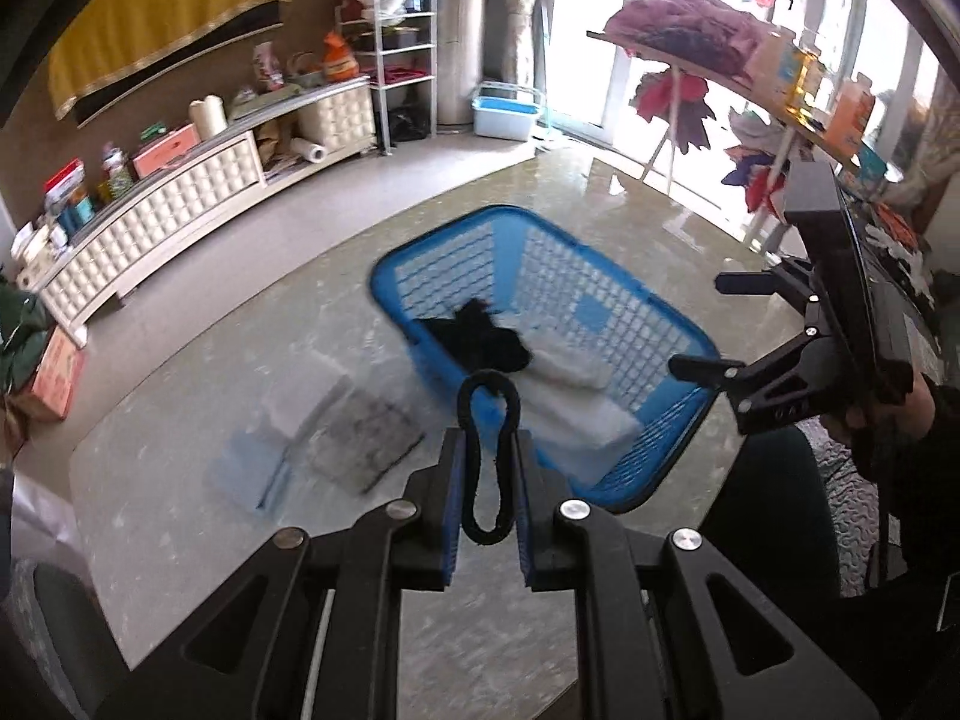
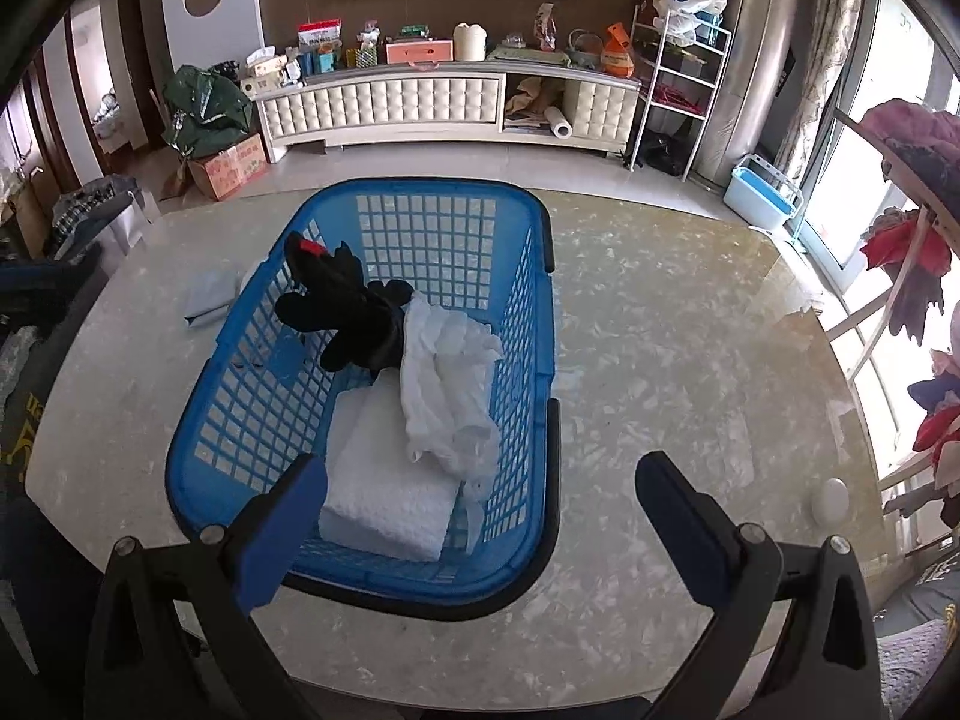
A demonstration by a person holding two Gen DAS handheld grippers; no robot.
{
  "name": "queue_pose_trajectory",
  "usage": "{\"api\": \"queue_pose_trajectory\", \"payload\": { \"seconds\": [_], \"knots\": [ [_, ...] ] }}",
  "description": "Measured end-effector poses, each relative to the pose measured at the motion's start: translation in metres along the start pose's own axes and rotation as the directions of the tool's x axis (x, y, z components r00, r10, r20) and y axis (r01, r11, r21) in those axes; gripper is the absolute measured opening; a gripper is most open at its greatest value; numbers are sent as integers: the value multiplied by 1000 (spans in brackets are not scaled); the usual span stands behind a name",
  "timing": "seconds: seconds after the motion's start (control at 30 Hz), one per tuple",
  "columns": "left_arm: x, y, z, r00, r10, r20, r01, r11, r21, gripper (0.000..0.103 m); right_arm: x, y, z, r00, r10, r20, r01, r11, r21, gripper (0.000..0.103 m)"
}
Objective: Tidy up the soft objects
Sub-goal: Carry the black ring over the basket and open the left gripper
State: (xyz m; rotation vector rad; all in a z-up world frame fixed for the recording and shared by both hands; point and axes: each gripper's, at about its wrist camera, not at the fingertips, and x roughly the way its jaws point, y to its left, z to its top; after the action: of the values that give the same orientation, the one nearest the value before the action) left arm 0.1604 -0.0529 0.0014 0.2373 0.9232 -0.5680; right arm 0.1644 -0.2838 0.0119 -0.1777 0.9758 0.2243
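A blue plastic basket (image 2: 528, 300) stands on the marble table (image 2: 690, 360). Inside it lie a black glove (image 2: 354, 312), a crumpled white cloth (image 2: 450, 384) and a folded white towel (image 2: 384, 480). My left gripper (image 1: 487, 450) is shut on a black elastic hair band (image 1: 474, 420), held up in the air just short of the basket (image 1: 636, 432). My right gripper (image 2: 480, 498) stands open over the basket's near end, nothing between its fingers; in the left wrist view the right gripper (image 1: 711, 327) hangs beyond the basket's right side.
On the table left of the basket lie a pale blue cloth (image 1: 252, 468), a white folded piece (image 1: 306, 396) and a grey patterned cloth (image 1: 360, 438). A small white round object (image 2: 831, 501) sits near the table's right edge. A cabinet (image 2: 420, 102) lines the far wall.
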Motion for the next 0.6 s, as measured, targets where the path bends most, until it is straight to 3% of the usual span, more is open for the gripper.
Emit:
{"api": "queue_pose_trajectory", "payload": {
  "seconds": [0.6],
  "knots": [
    [69,-54,36,990,-35,-136,56,987,152,13,6,-25,-17,998,67,12,-67,995,75,103]
  ]
}}
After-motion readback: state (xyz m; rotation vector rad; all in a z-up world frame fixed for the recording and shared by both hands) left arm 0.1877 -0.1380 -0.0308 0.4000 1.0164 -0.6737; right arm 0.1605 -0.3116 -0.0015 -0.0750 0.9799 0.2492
